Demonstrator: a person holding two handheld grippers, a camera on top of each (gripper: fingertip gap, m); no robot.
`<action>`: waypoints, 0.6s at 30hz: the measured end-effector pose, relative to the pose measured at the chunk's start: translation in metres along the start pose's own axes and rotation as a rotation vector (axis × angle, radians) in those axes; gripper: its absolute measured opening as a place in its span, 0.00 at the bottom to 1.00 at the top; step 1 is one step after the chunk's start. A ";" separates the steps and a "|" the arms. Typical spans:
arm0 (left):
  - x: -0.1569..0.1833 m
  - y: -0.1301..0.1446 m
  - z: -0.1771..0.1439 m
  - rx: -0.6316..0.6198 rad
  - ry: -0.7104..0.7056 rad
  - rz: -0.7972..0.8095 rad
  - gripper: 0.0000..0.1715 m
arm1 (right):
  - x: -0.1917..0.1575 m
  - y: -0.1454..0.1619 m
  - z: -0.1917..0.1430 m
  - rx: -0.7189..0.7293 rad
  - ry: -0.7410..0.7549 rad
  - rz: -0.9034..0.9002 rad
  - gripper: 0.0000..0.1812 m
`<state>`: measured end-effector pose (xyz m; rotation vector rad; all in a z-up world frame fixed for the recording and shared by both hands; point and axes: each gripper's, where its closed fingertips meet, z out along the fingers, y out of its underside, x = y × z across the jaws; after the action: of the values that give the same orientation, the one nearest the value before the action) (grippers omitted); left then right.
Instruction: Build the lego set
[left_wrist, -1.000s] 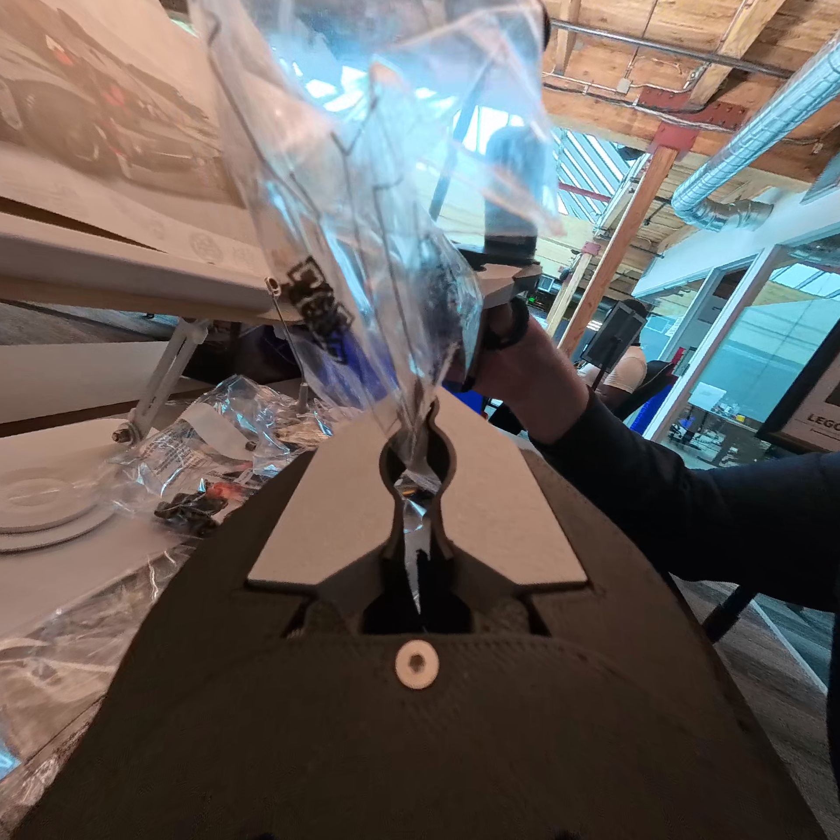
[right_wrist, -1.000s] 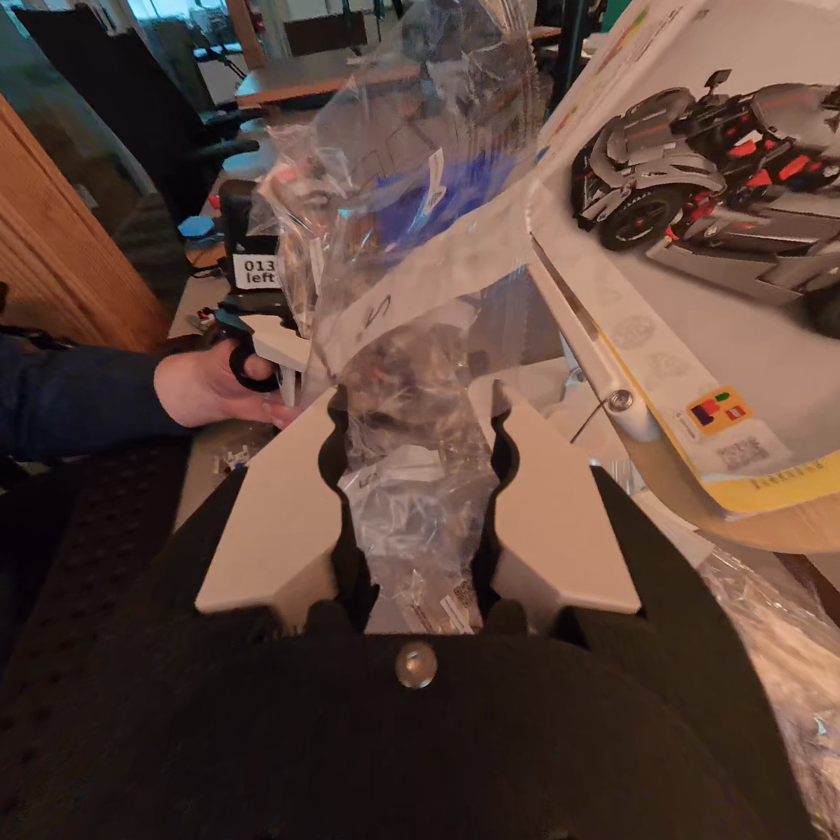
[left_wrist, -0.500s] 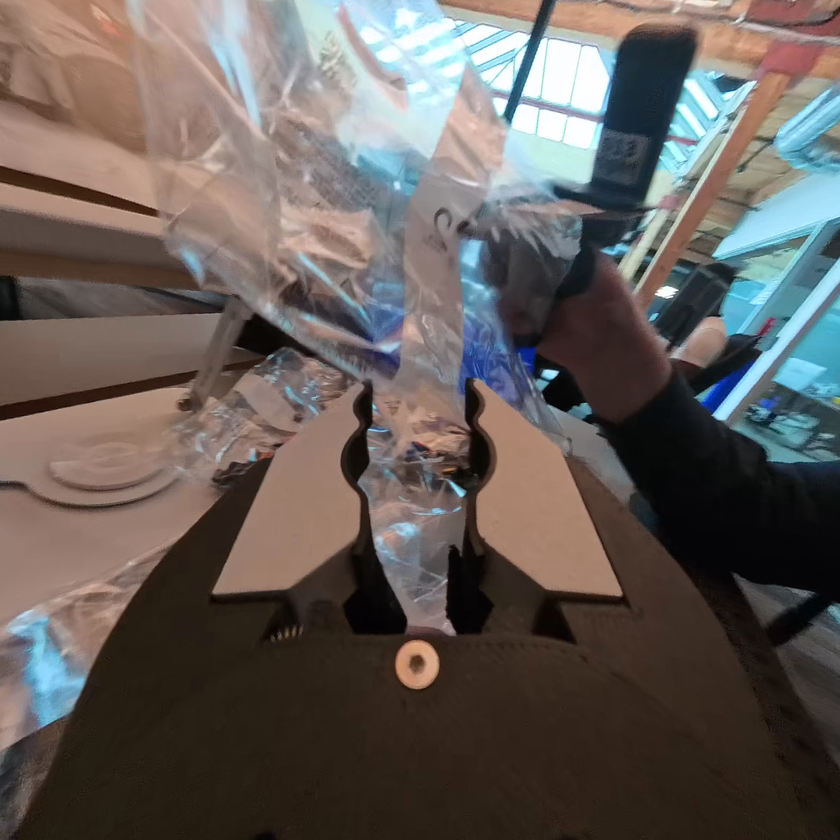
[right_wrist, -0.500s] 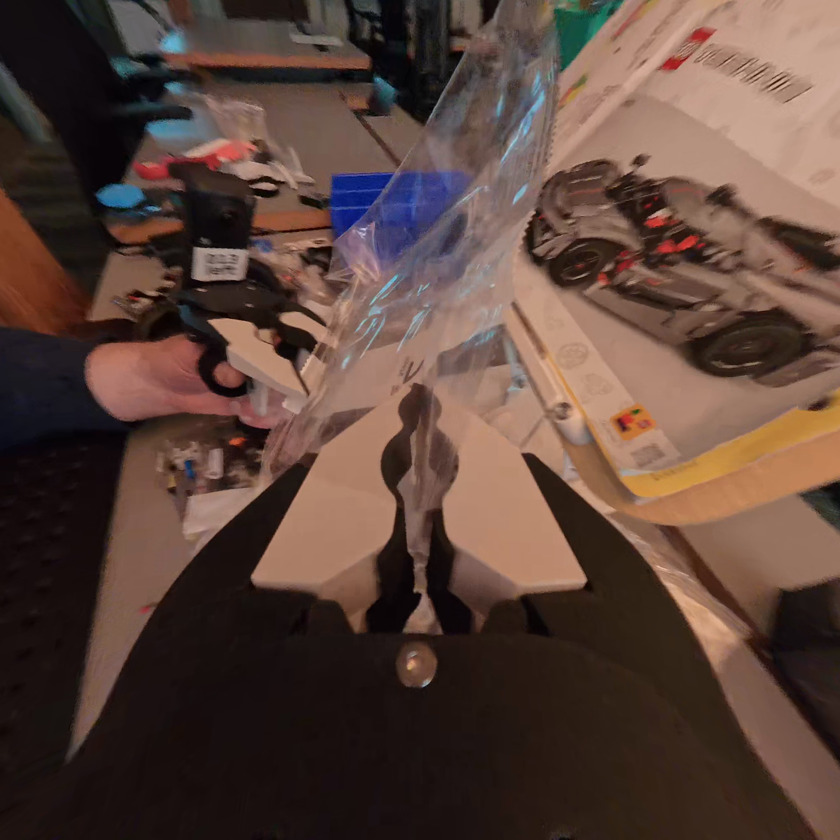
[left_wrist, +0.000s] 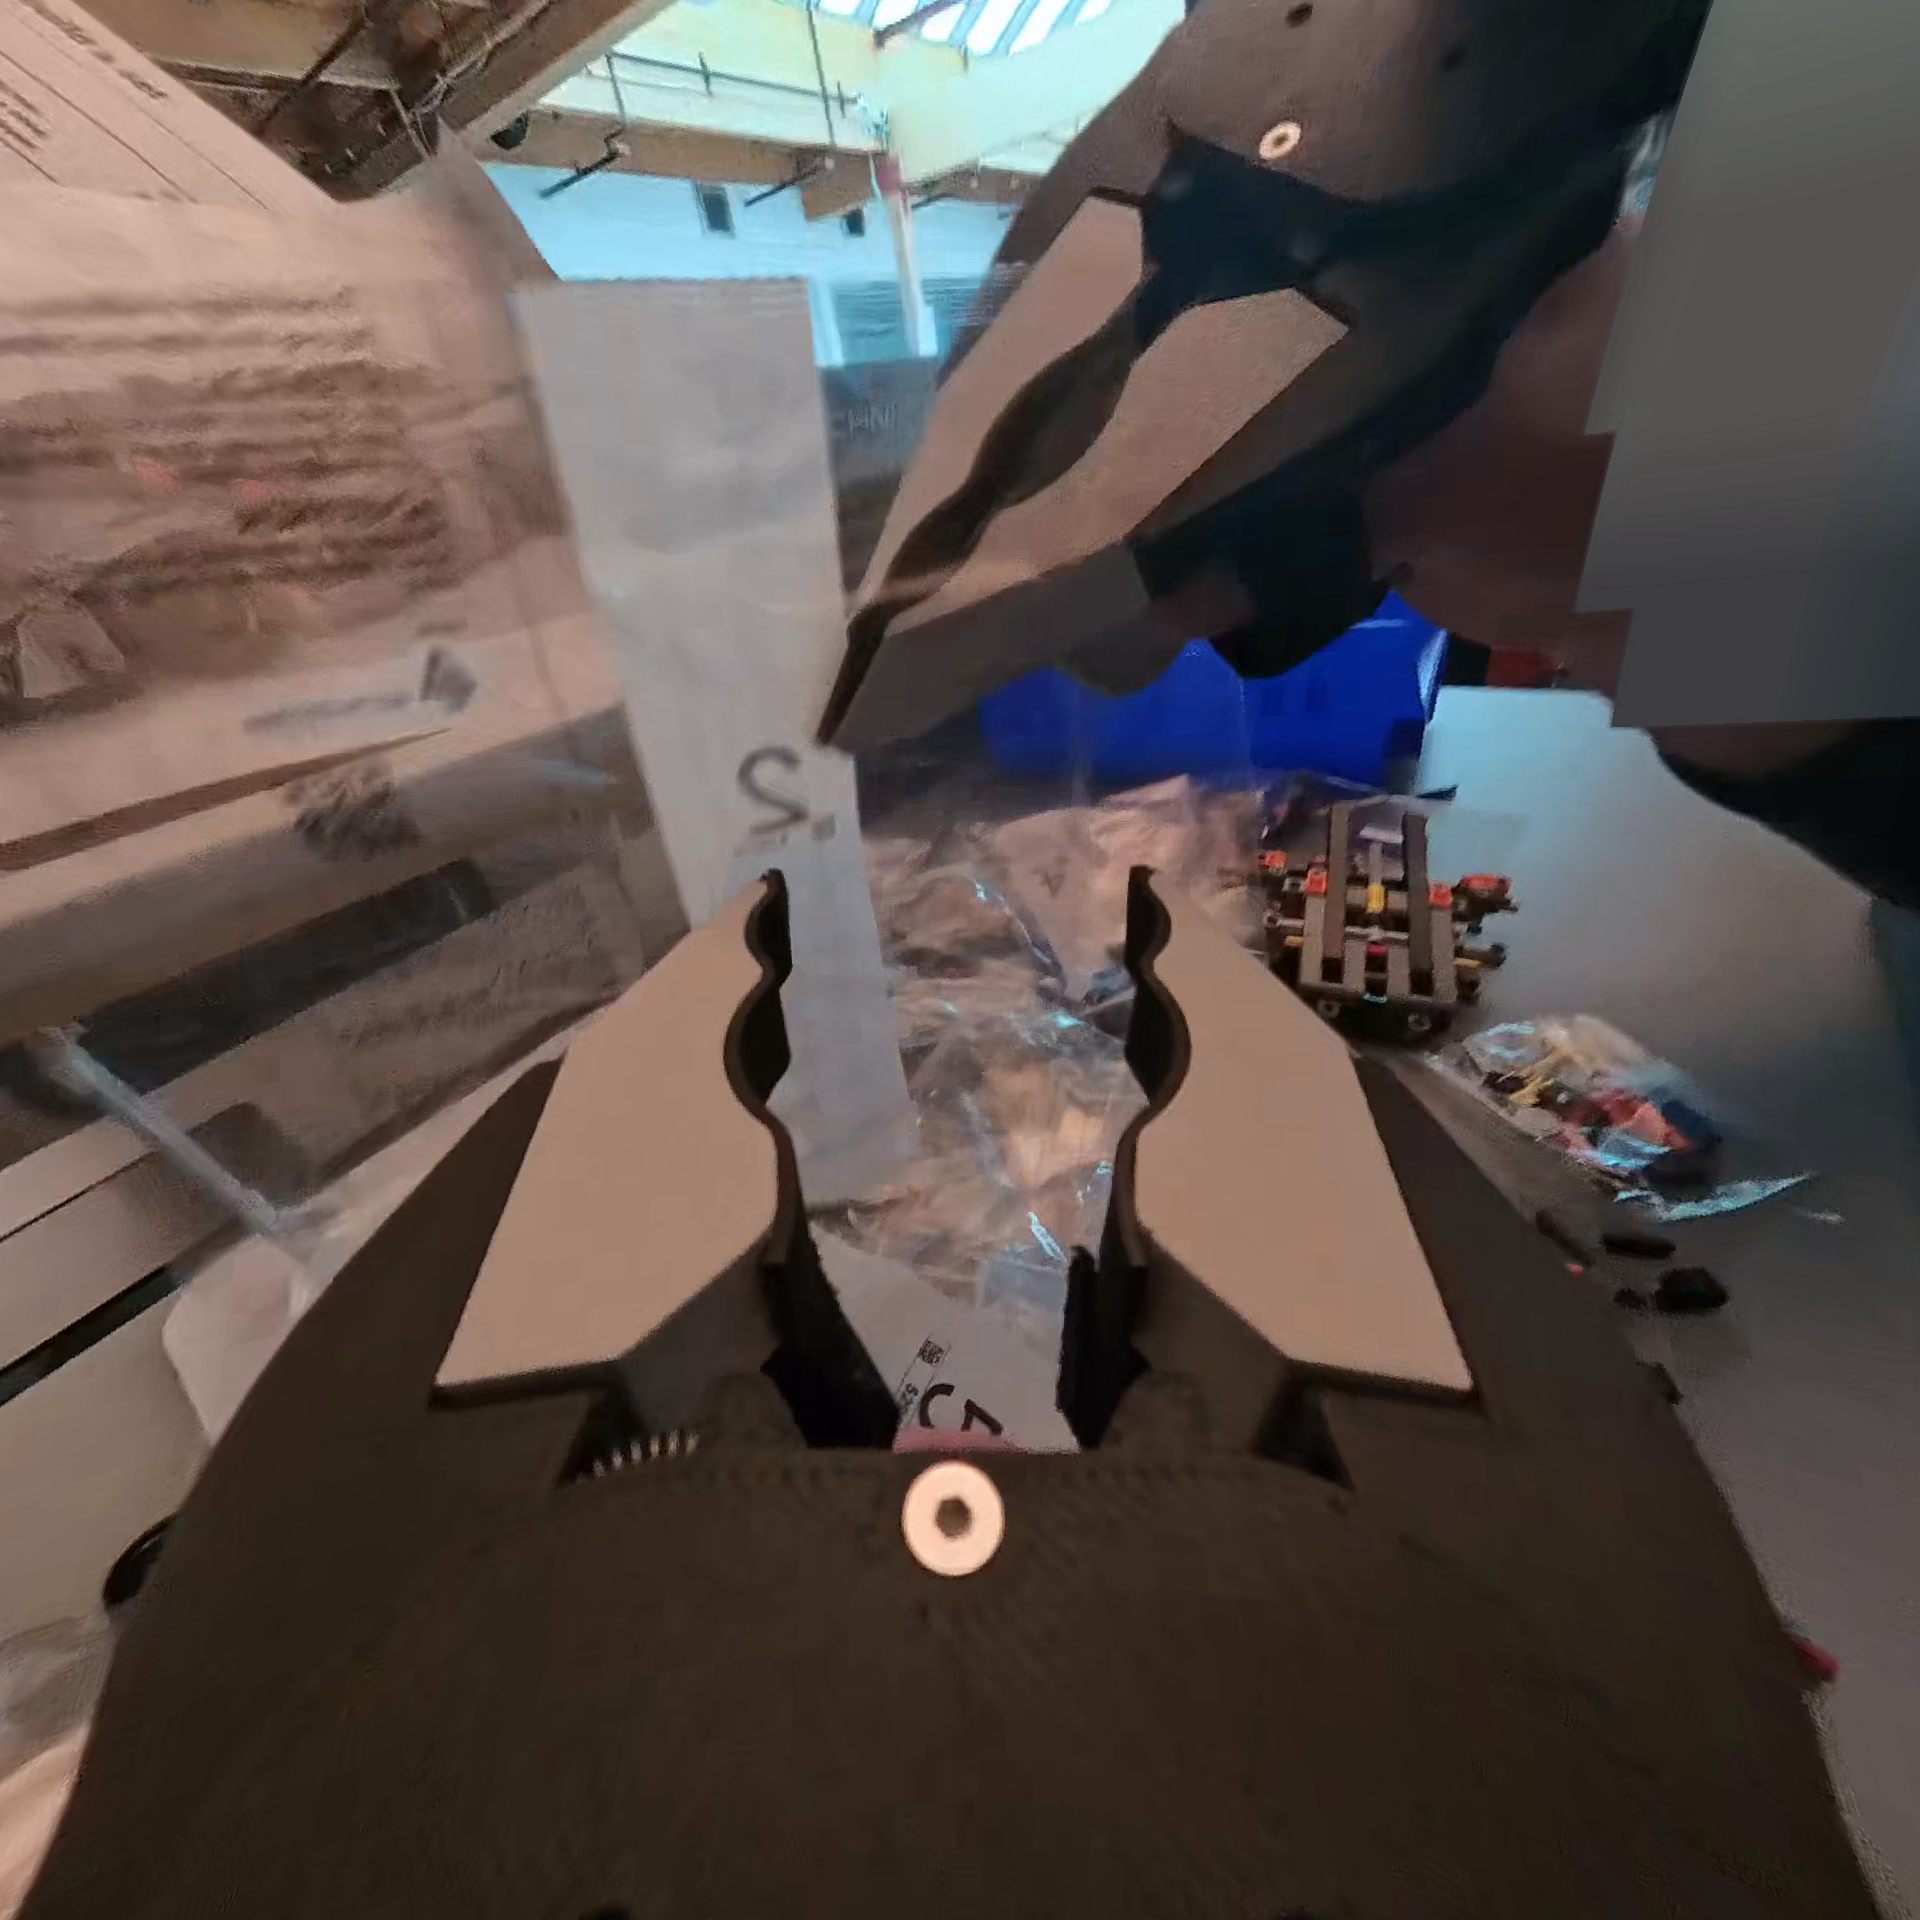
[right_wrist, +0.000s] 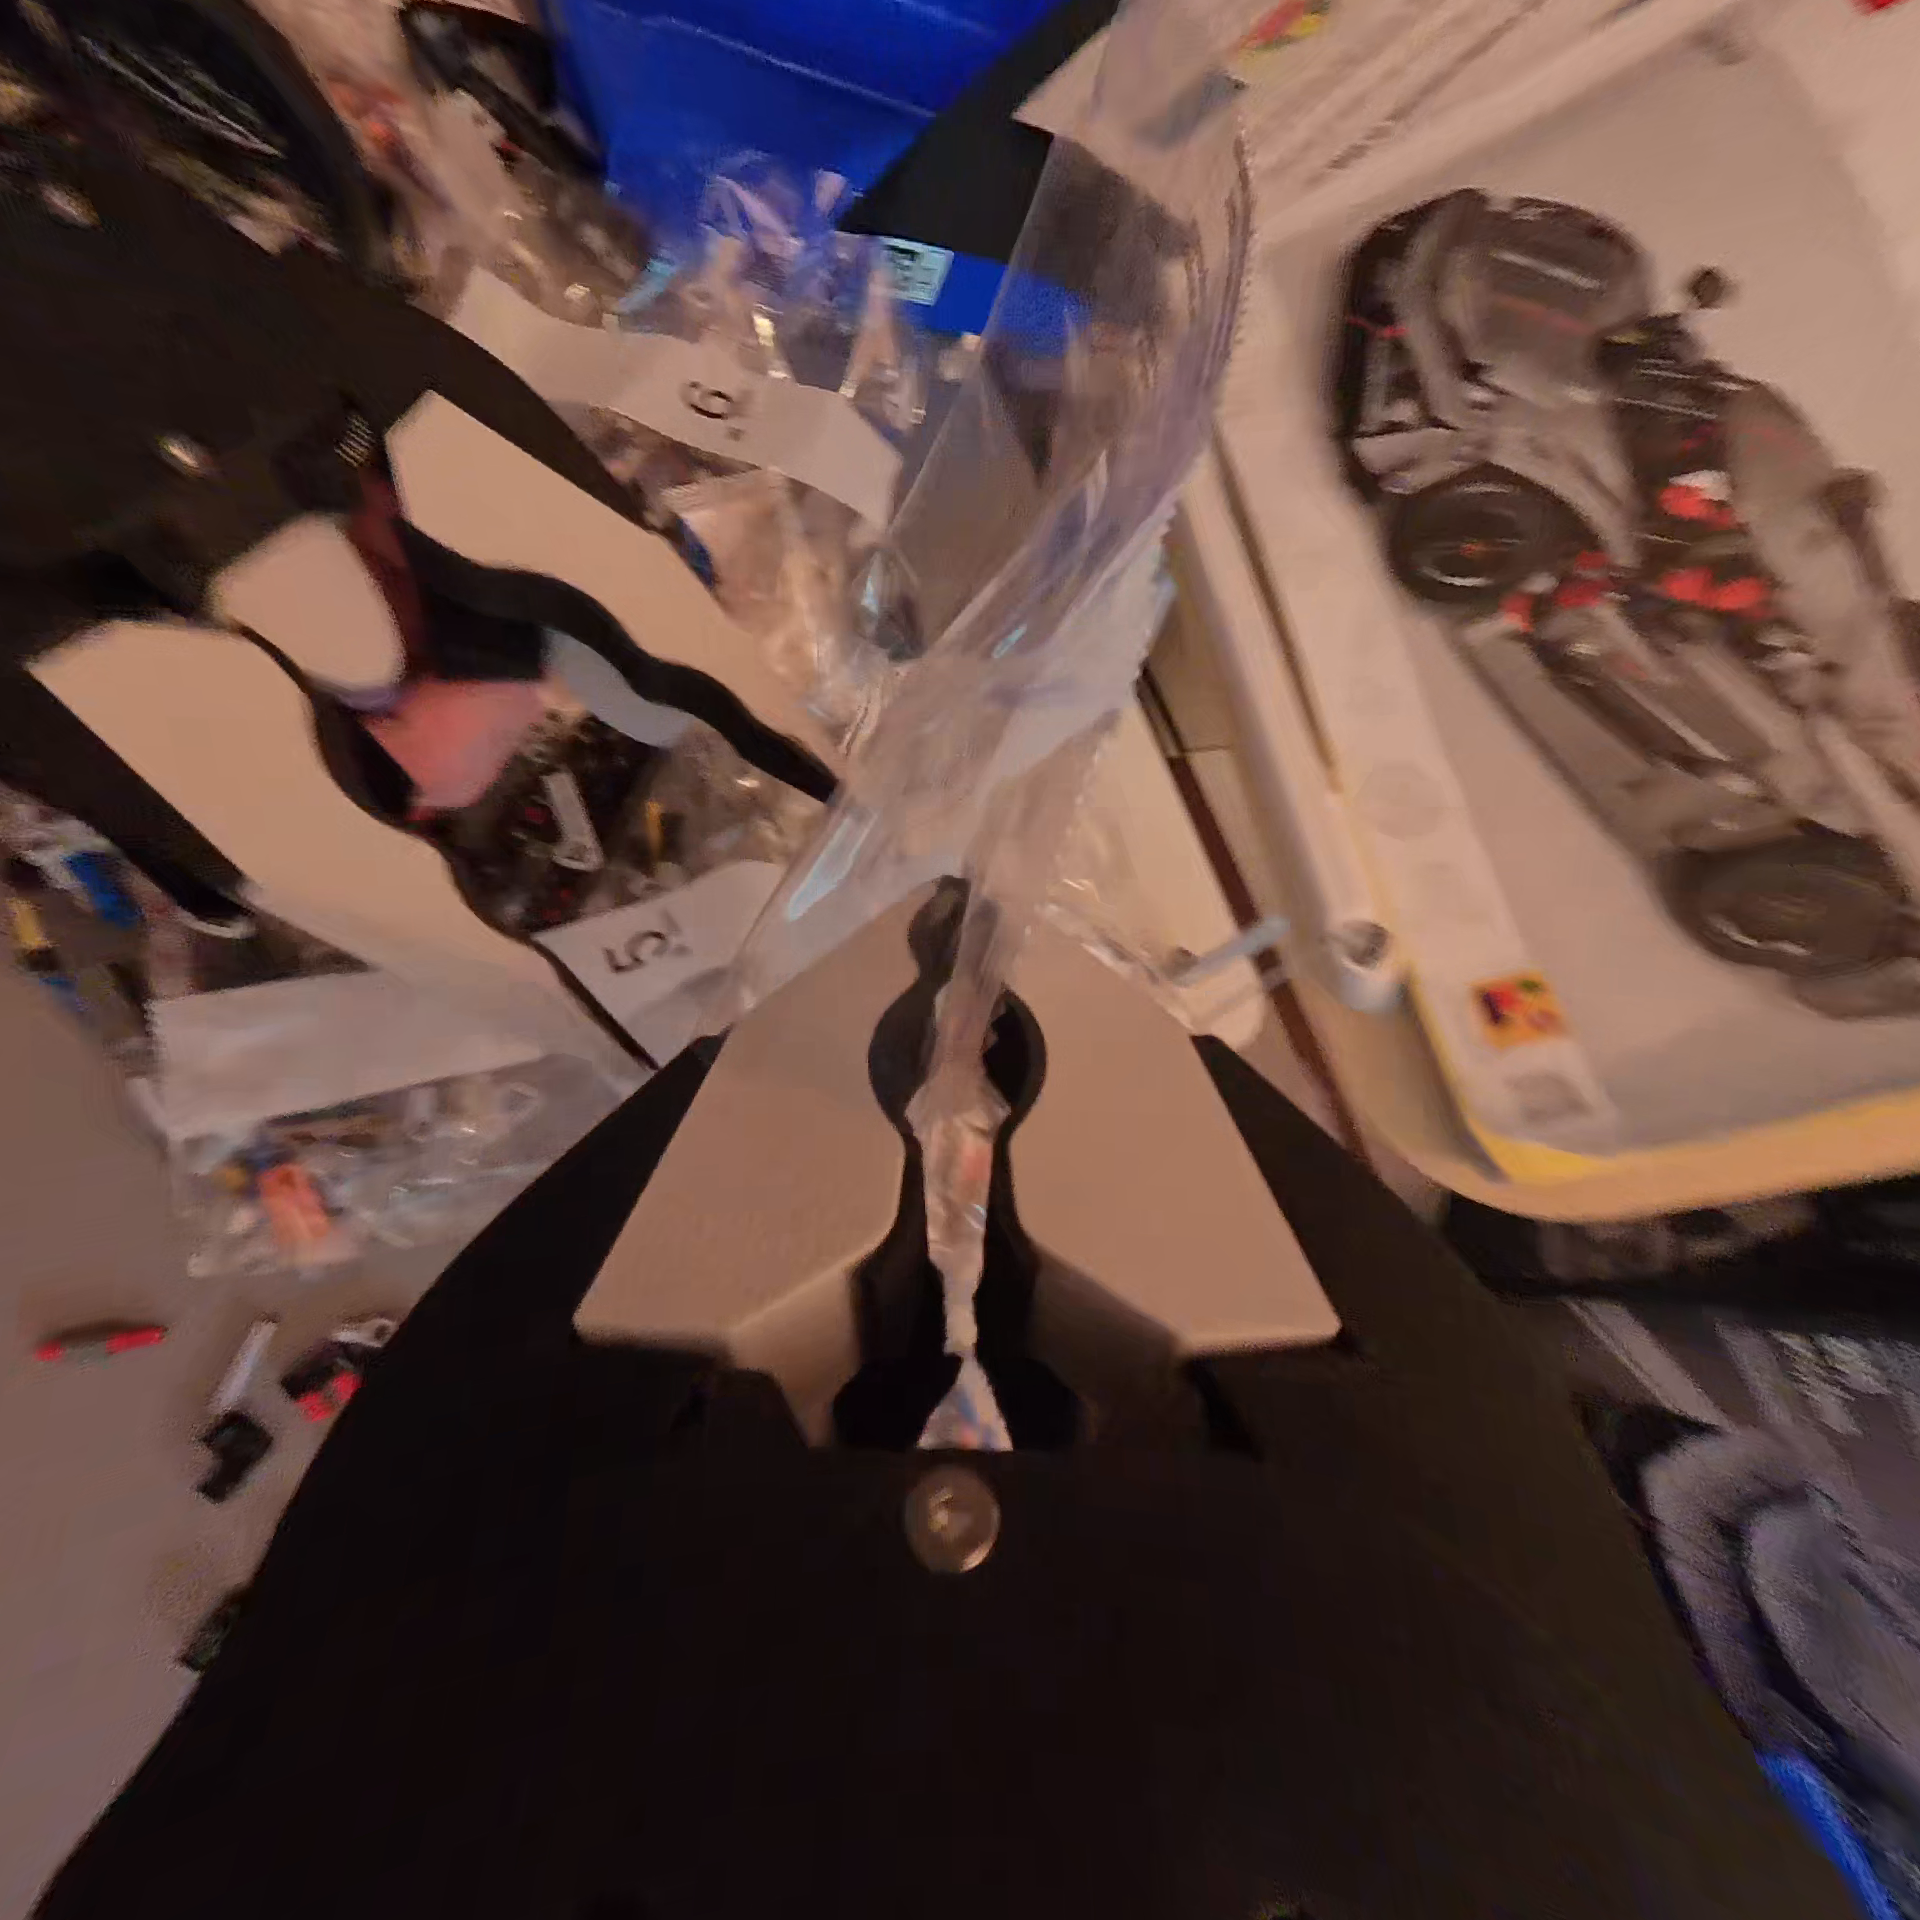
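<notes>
To the right of our right tongs (right_wrist: 961, 914) stands the propped instruction booklet (right_wrist: 1621, 623) with its grey car picture; a blue bin (right_wrist: 748, 114) sits beyond the tips. Those tongs are pressed together on a clear plastic bag (right_wrist: 1049, 540) rising from their tips. Our left tongs (left_wrist: 954, 883) are spread, gripping nothing, above more crumpled bags (left_wrist: 997, 997), with a part-built lego chassis (left_wrist: 1371, 920) to their right.
</notes>
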<state>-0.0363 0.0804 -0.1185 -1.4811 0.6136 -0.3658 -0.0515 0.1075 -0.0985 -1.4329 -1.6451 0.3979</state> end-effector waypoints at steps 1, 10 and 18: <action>0.001 0.003 0.002 -0.017 -0.008 0.013 0.39 | -0.009 -0.002 0.005 0.006 -0.034 0.008 0.00; -0.005 0.005 -0.001 -0.026 -0.035 0.027 0.18 | -0.035 -0.012 0.009 0.090 -0.236 0.129 0.00; -0.014 0.001 -0.008 -0.005 -0.025 -0.039 0.00 | -0.012 0.009 0.000 -0.026 -0.147 0.018 0.00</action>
<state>-0.0523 0.0821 -0.1171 -1.5017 0.5671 -0.3756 -0.0464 0.0989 -0.1104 -1.4677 -1.7612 0.5047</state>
